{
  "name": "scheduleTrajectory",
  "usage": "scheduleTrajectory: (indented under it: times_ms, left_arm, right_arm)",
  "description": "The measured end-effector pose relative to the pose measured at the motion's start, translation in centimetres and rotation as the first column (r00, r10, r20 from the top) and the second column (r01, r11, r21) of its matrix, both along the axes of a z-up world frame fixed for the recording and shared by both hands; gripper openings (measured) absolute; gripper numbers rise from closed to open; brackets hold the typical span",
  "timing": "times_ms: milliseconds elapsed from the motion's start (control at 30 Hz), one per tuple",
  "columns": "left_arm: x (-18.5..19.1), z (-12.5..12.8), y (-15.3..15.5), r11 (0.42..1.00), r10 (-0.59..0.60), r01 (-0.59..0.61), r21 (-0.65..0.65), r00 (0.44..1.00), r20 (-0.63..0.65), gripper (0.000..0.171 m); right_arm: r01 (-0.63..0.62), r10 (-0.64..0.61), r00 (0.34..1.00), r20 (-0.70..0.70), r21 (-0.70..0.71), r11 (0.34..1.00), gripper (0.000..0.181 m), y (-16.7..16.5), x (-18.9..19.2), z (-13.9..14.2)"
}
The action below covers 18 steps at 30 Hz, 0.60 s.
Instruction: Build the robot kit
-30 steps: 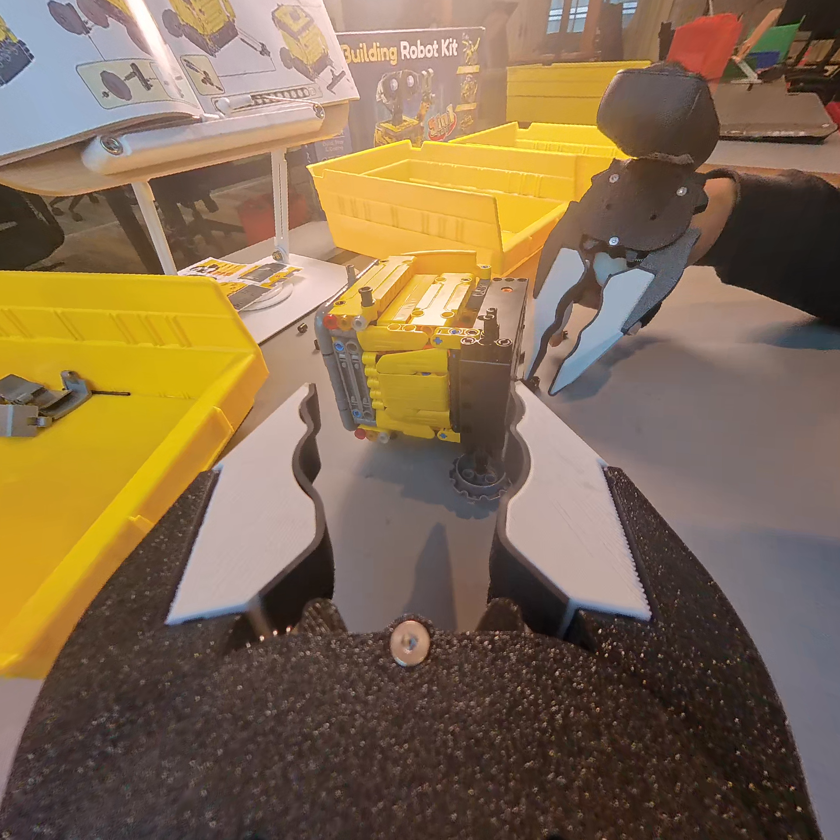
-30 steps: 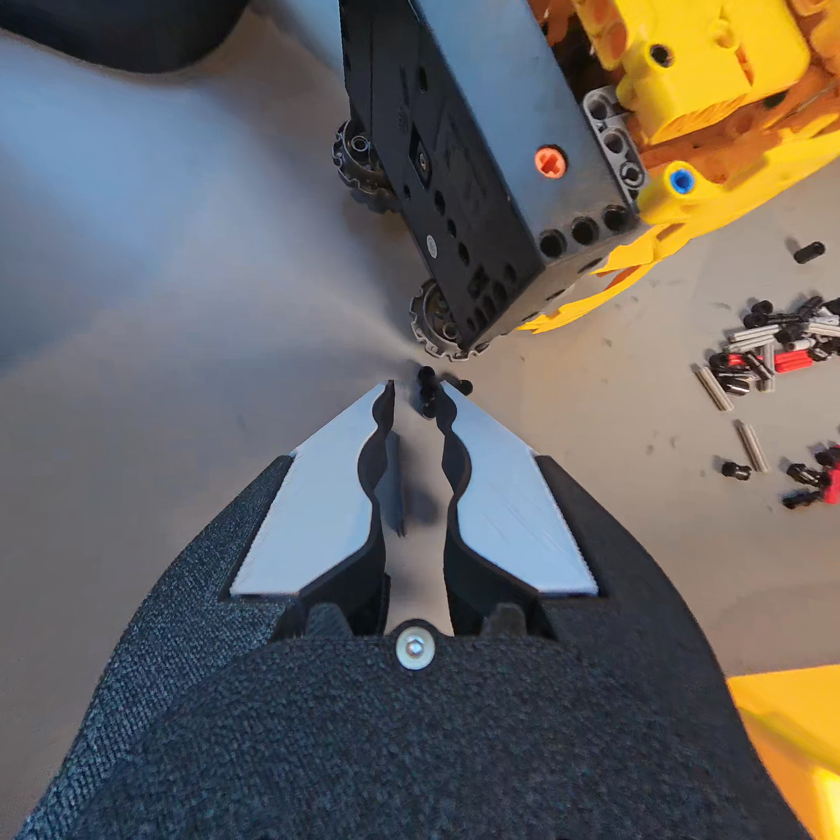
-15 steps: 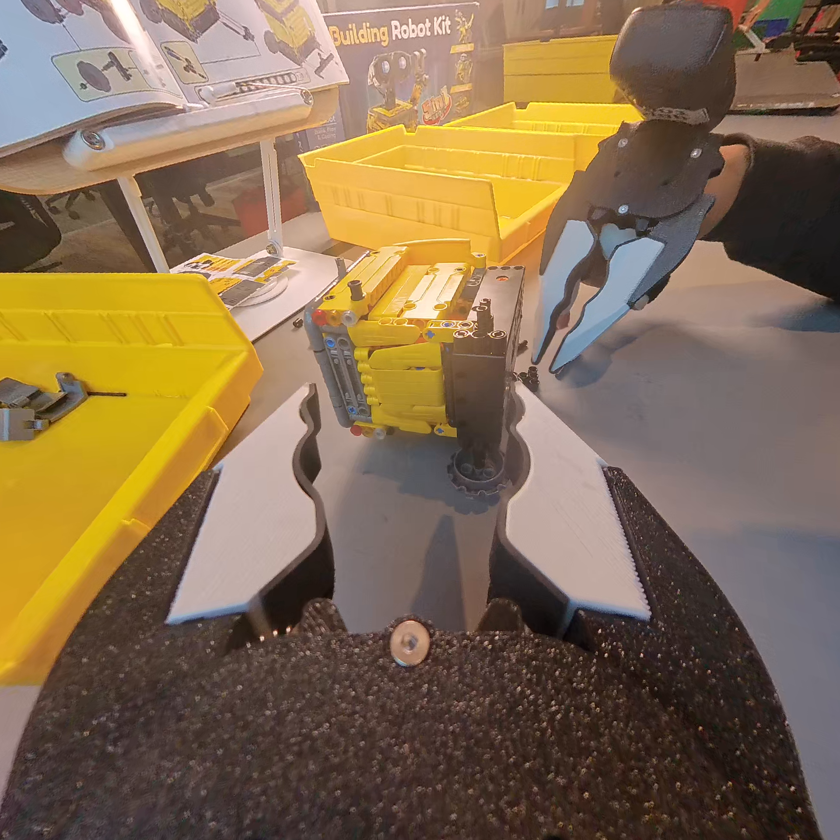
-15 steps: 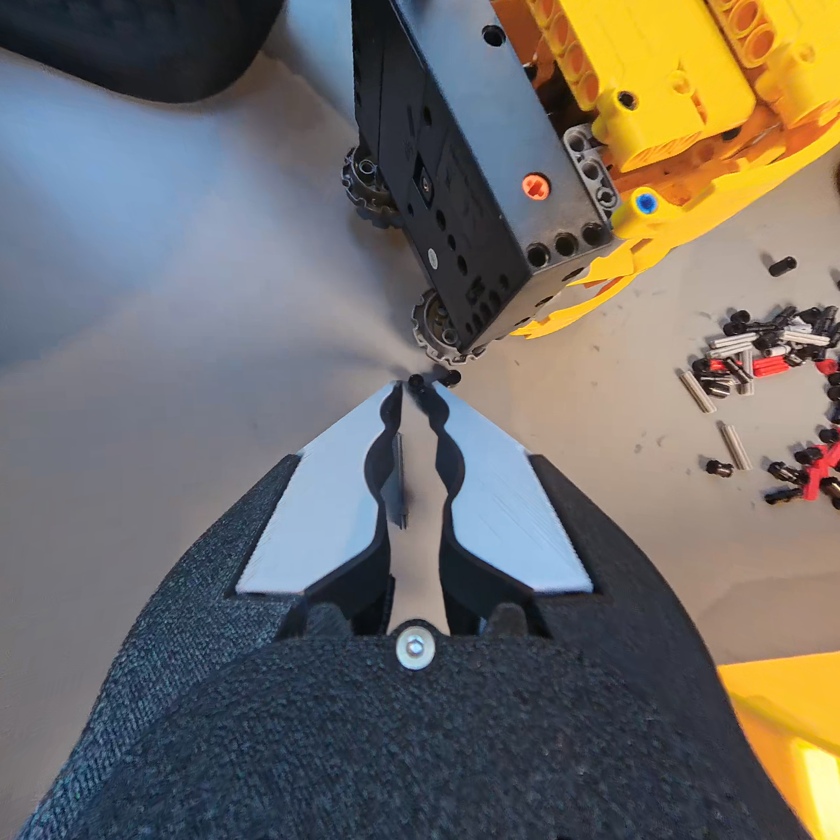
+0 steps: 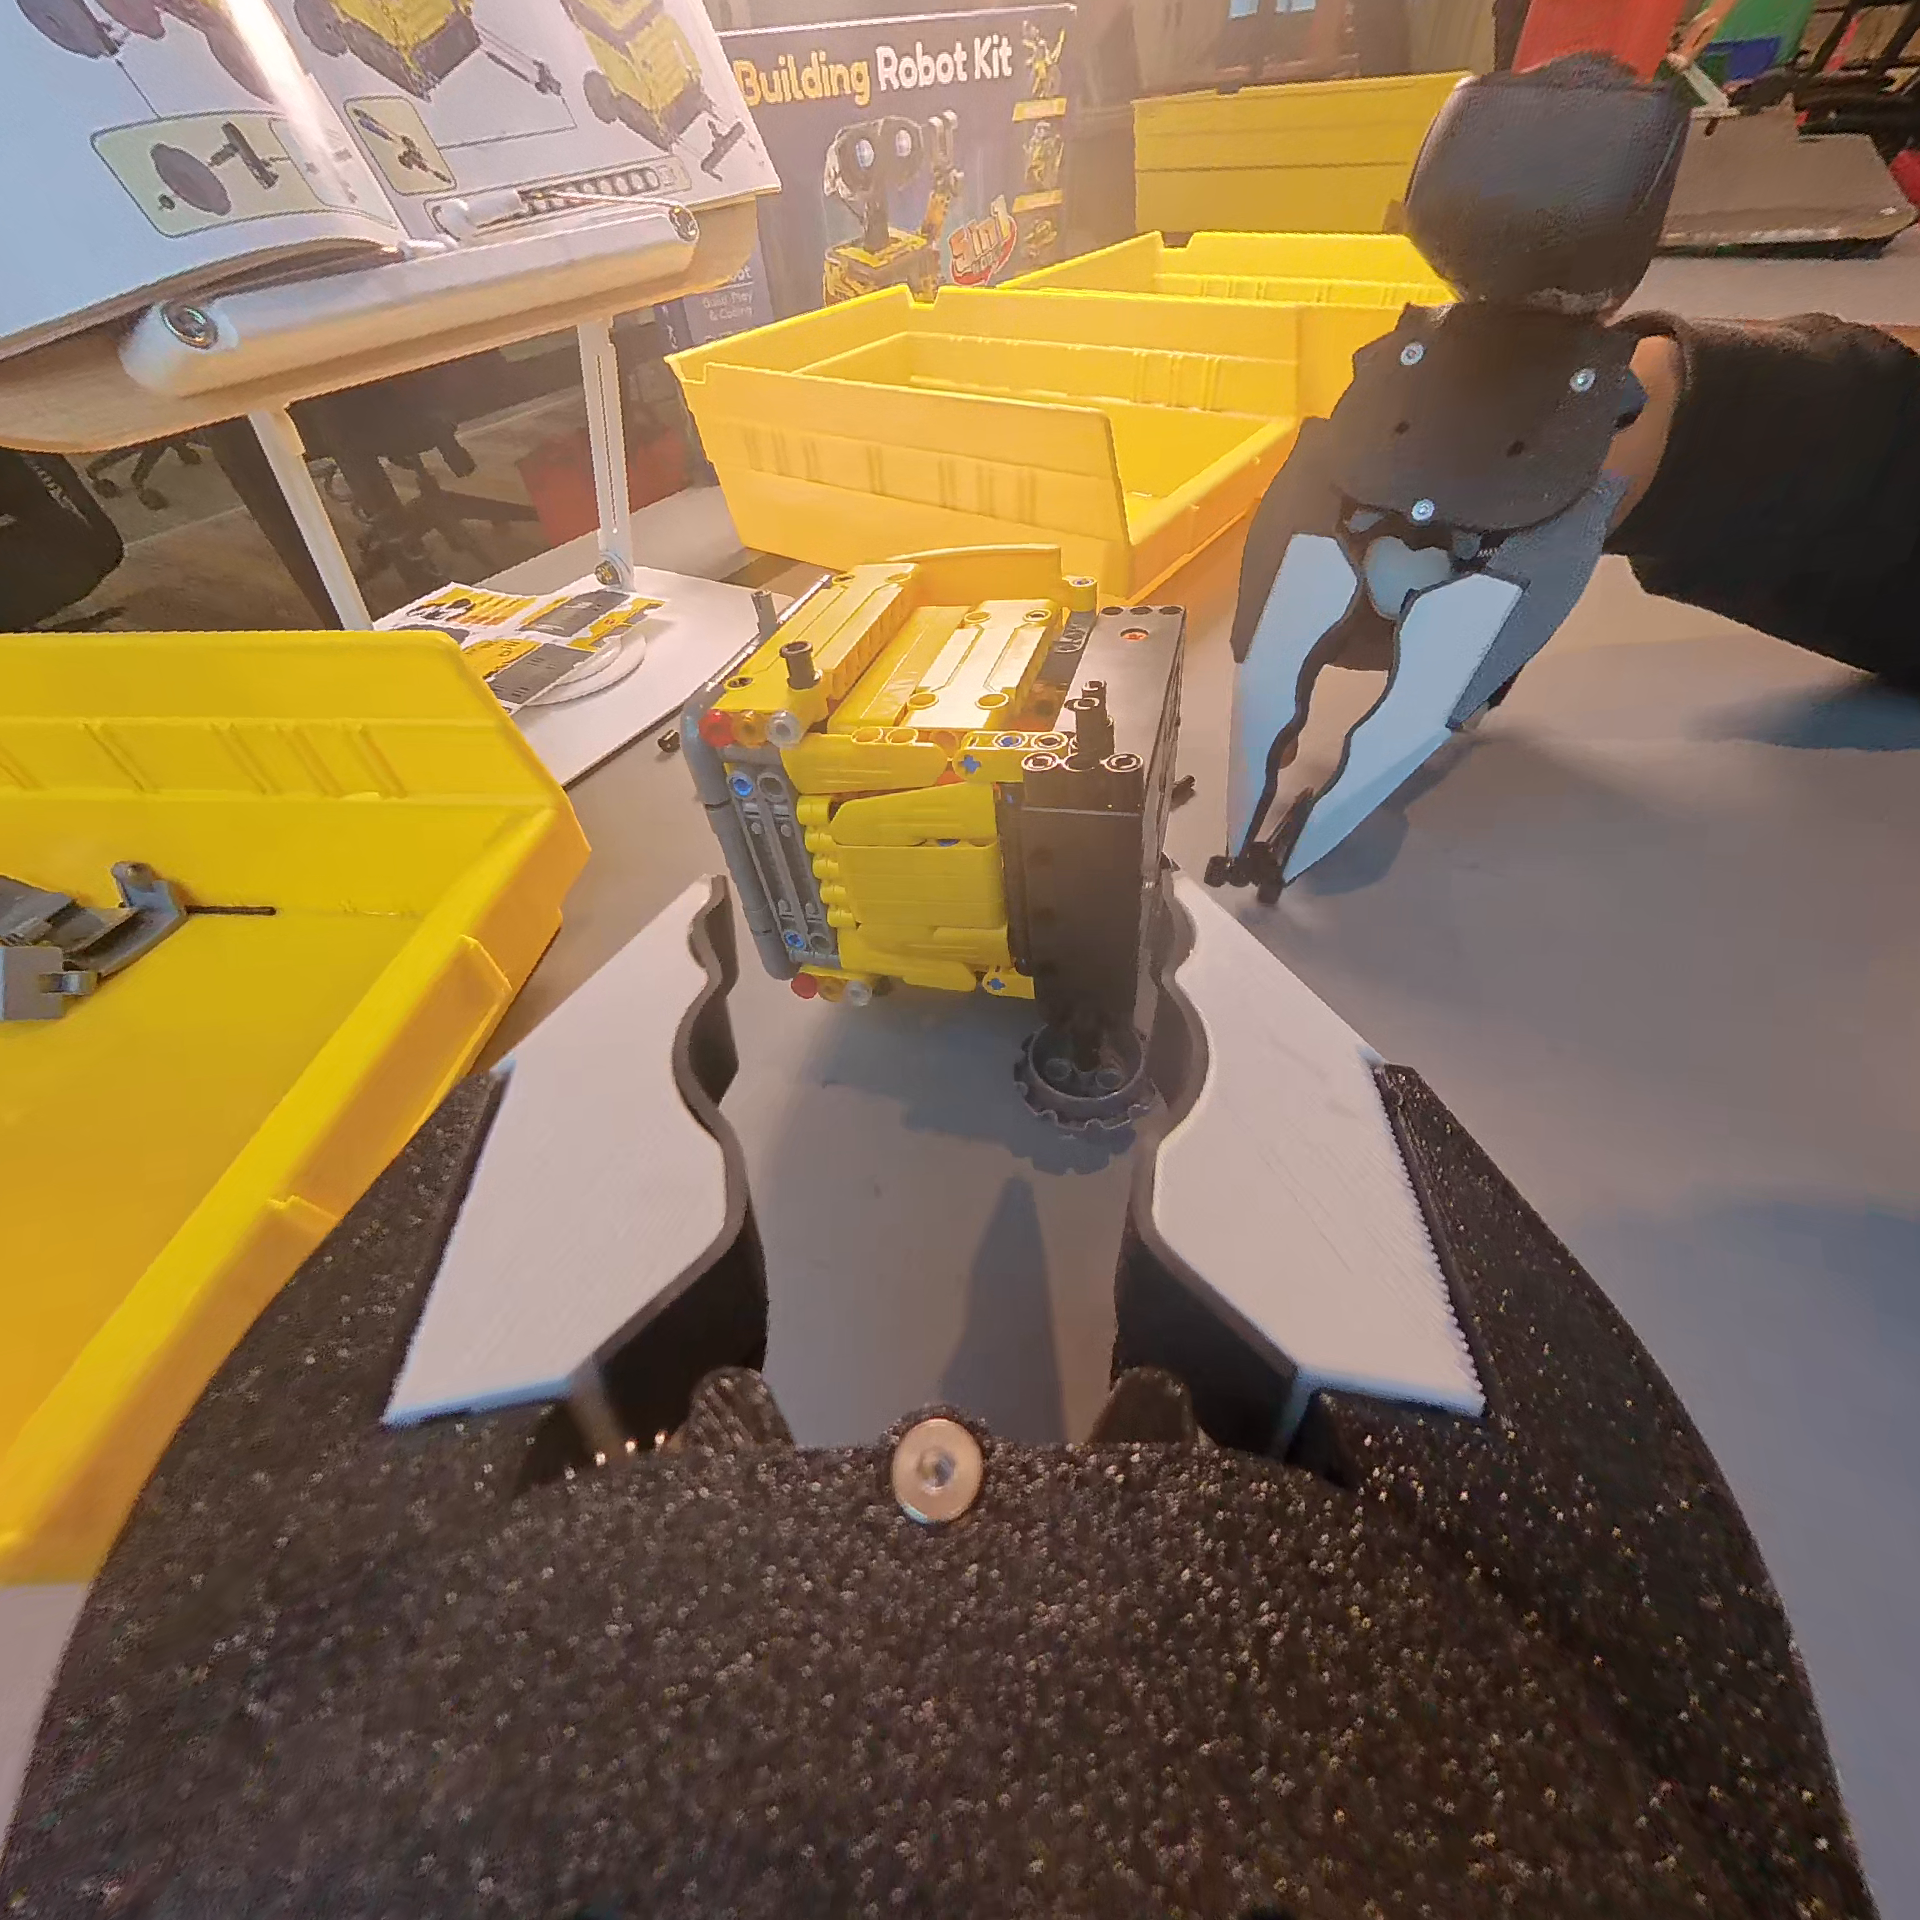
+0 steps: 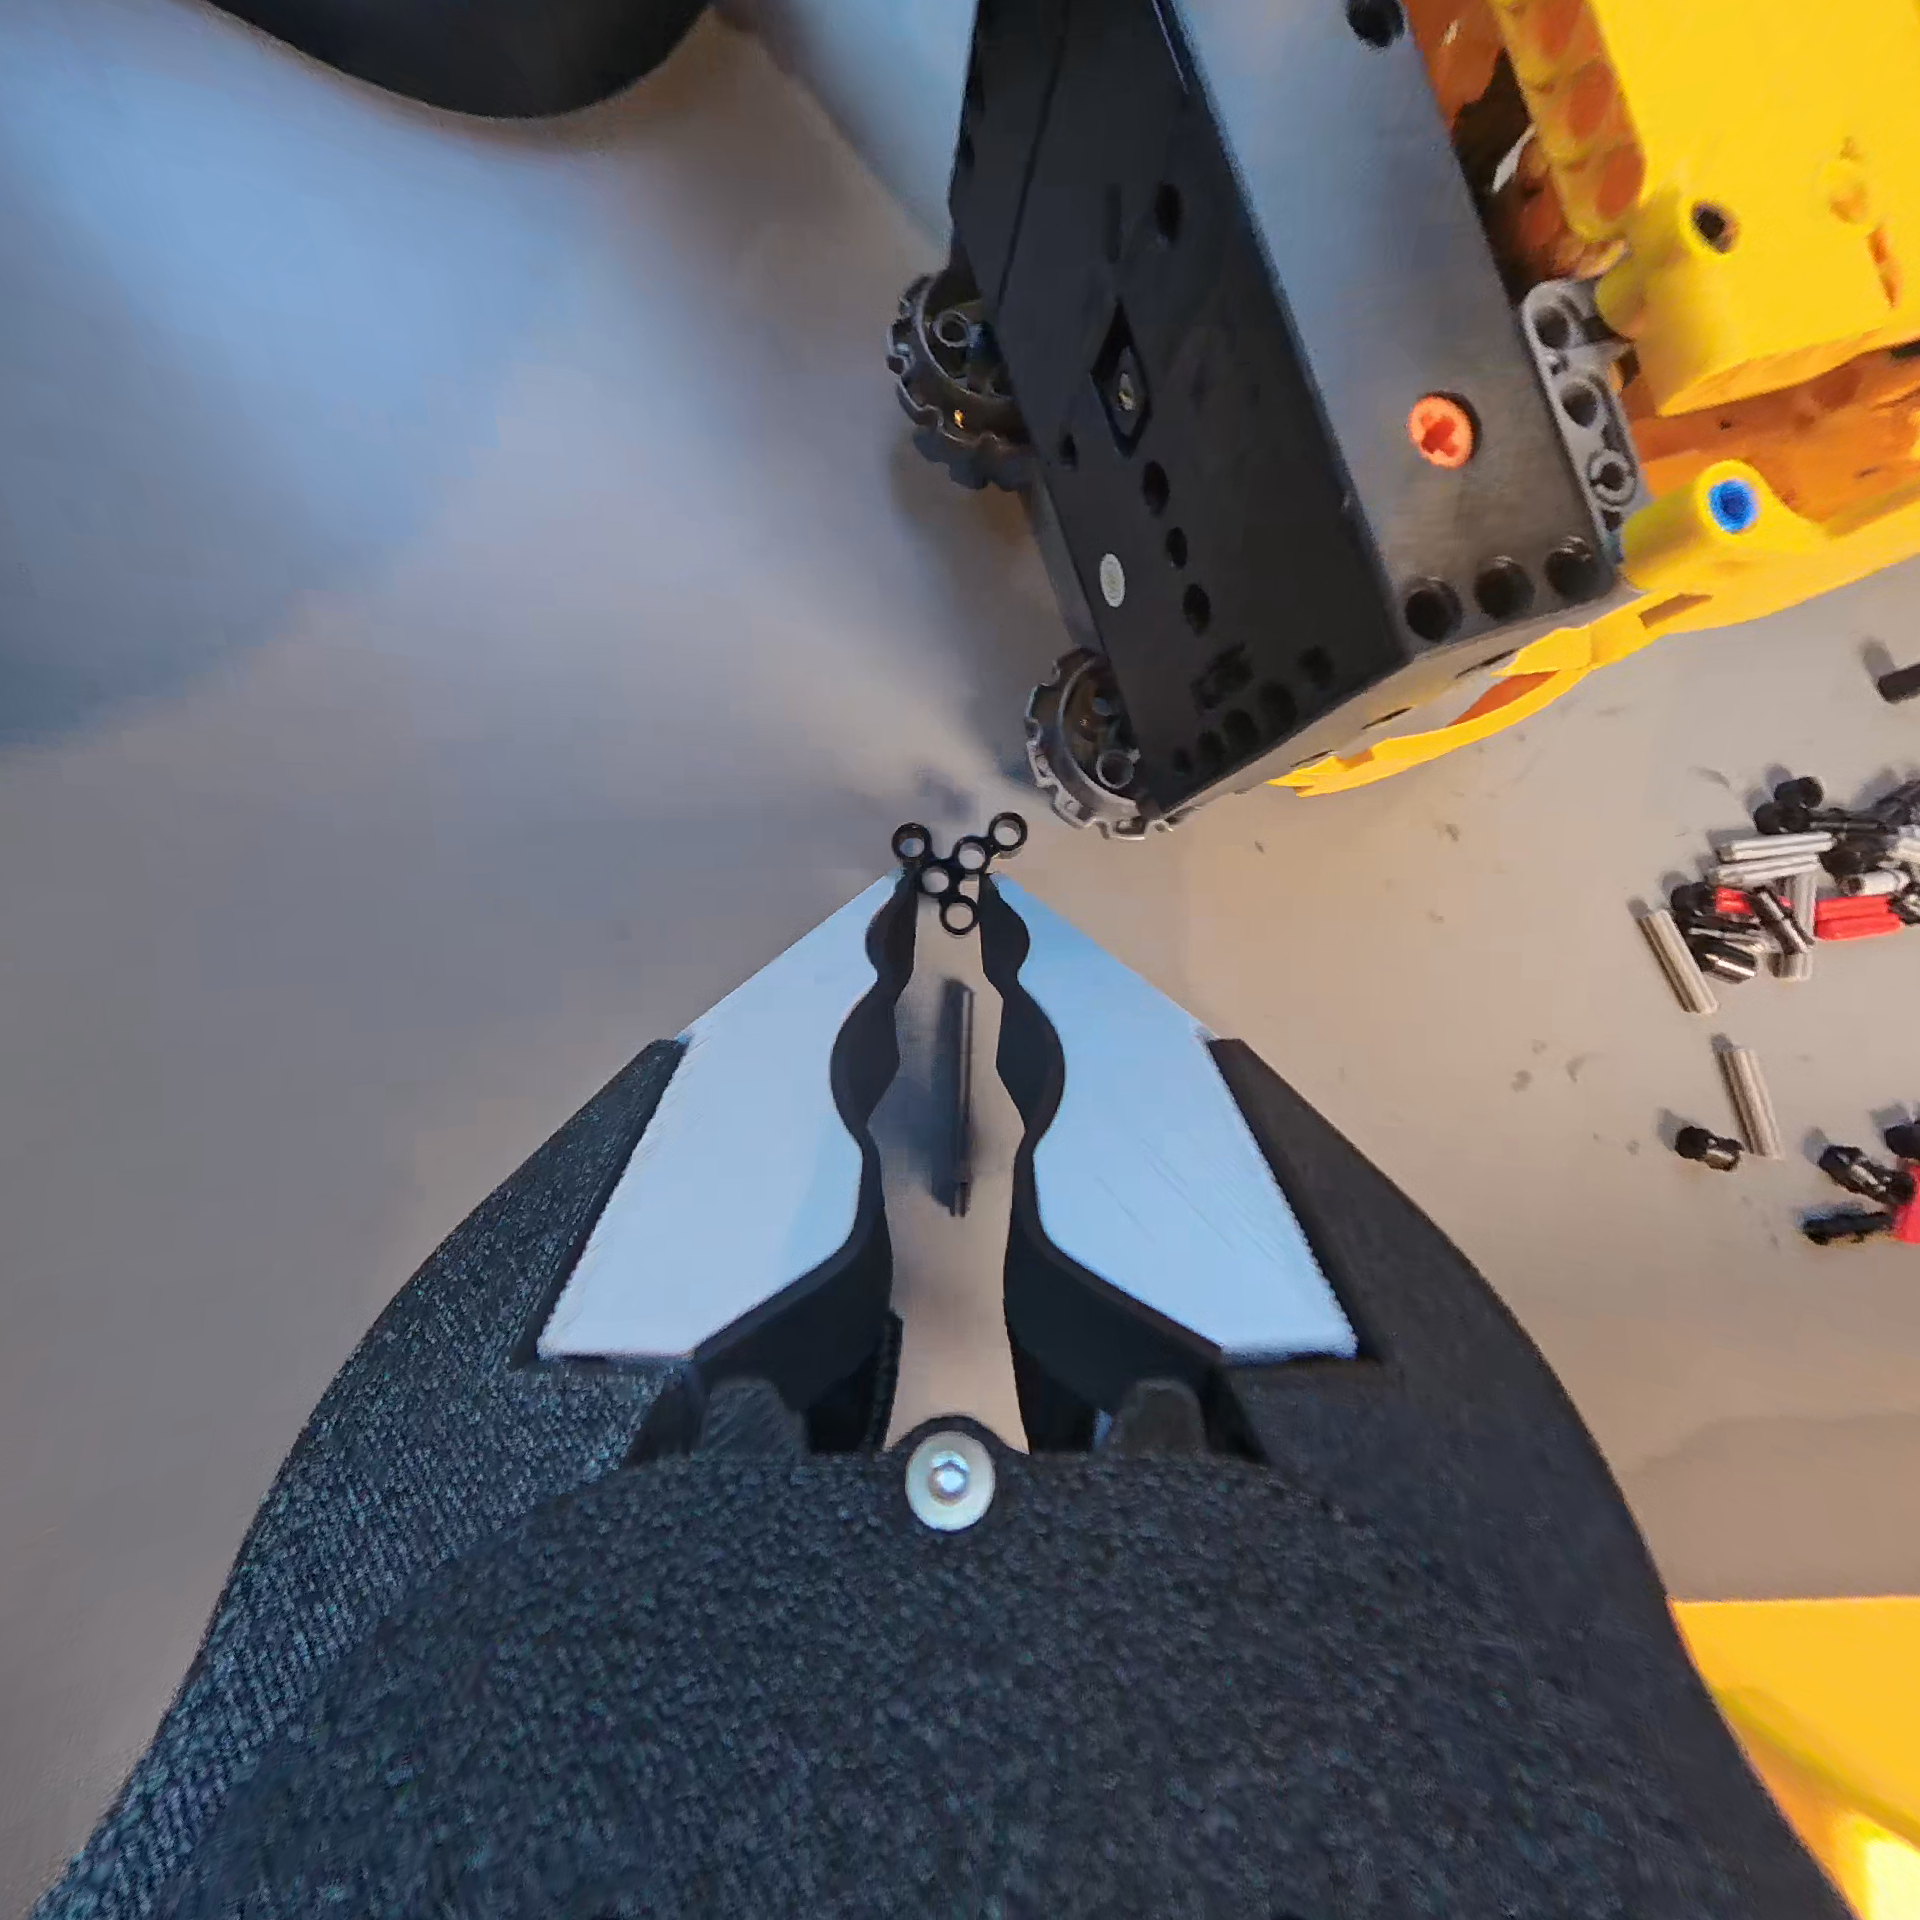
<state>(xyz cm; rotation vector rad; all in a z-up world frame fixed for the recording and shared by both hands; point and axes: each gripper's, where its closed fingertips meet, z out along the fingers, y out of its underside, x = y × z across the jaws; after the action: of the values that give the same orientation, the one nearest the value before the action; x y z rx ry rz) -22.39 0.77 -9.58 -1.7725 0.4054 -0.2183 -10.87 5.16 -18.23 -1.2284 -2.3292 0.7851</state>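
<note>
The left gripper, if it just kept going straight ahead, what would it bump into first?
Probably the yellow and black brick model. It sits right between the open fingers of the left gripper, with its black toothed wheel nearest, already just inside the right fingertip.

matte grey tabletop (image 5: pixel 1558 1039) under warm light, soft shadows. white metal book stand (image 5: pixel 613 436) rear left, open booklet on its ledge. yellow plastic bins (image 5: pixel 935 436) stacked behind. dark printed cardboard box (image 5: pixel 904 156) upright at back. black office chair bases (image 5: pixel 436 499) on floor beyond table edge.
</note>
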Motion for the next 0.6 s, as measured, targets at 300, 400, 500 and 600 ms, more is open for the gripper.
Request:
scheduleTrajectory:
  times_ms: [300,400,500,600]
  left_arm:
    - [8.7,4.1,-3.2,0.892,-0.430,0.426,0.147,0.903,-0.008,0.038]
    - [11.4,4.1,-3.0,0.839,-0.542,0.536,0.097,0.839,0.049,0.034]
    - [13.2,4.6,-2.5,0.800,-0.600,0.594,0.082,0.794,0.100,0.026]
    - [14.1,4.9,-1.3,0.802,-0.598,0.592,0.084,0.793,0.116,0.021]
  right_arm:
    - [-0.264,0.249,0.949,-0.194,-0.058,0.963,0.012,-3.3,1.9,6.6]
    - [-0.317,0.303,0.926,-0.225,-0.031,0.948,0.012,-3.6,2.3,8.8]
    - [-0.347,0.333,0.906,-0.260,-0.010,0.938,0.012,-3.9,2.7,10.4]
    - [-0.364,0.347,0.895,-0.280,-0.010,0.931,0.012,-4.0,3.4,11.0]
